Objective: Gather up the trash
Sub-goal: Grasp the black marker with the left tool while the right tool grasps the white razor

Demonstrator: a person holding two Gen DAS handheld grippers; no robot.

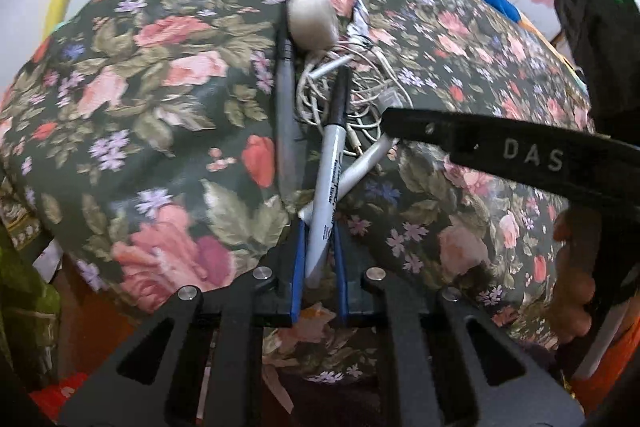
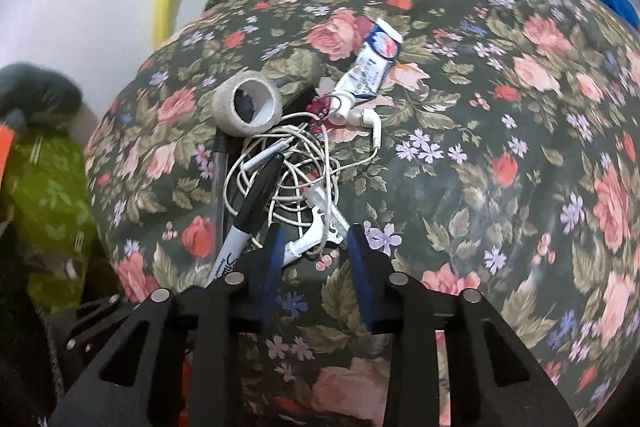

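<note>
Flowered cloth (image 2: 500, 155), dark green with pink roses, covers a rounded cushion-like surface where the trash lies in one small heap. A grey marker (image 1: 326, 183) with a black cap sits slanted across a white pen (image 1: 360, 163), its butt end pinched between the blue pads of the left gripper (image 1: 318, 263), whose jaws are nearly closed around it. Beside them lie a slim grey pen (image 1: 285, 115), a tangle of thin white earphone wire (image 2: 288, 167), a fuzzy white tape roll (image 2: 248, 105) with a hollow core, and a squeezed toothpaste tube (image 2: 370, 67). The right gripper (image 2: 316, 251) stands partly open at the edge of the tangle, nothing pinched.
</note>
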